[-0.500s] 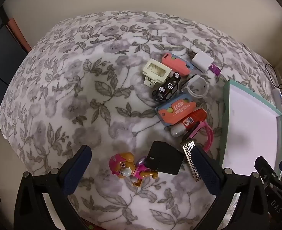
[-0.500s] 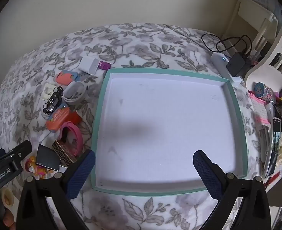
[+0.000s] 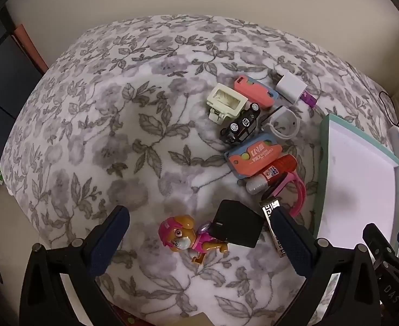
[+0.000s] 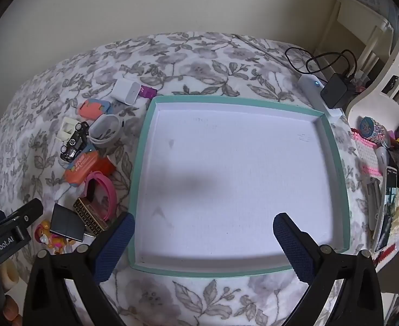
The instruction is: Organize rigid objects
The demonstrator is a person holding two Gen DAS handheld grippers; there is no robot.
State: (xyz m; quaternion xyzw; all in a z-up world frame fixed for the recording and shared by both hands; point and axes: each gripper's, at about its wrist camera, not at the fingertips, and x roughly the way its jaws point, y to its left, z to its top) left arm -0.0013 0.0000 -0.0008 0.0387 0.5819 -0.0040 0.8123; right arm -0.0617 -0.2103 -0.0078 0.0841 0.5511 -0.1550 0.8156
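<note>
Overhead, both grippers (left (image 3: 199, 237), right (image 4: 203, 240)) released; black cube (image 3: 237, 226) overlapping pup figure (image 3: 184, 237).

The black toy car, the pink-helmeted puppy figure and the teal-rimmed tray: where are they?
Black toy car (image 3: 241, 126), left wrist view, roof.
Pink-helmeted puppy figure (image 3: 178, 235), left wrist view, face.
Teal-rimmed tray (image 4: 139, 168), right wrist view, left rim.

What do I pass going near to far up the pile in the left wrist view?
Pup figure → black block → red tube → orange case → black toy car → cream clip → white adapter.
</note>
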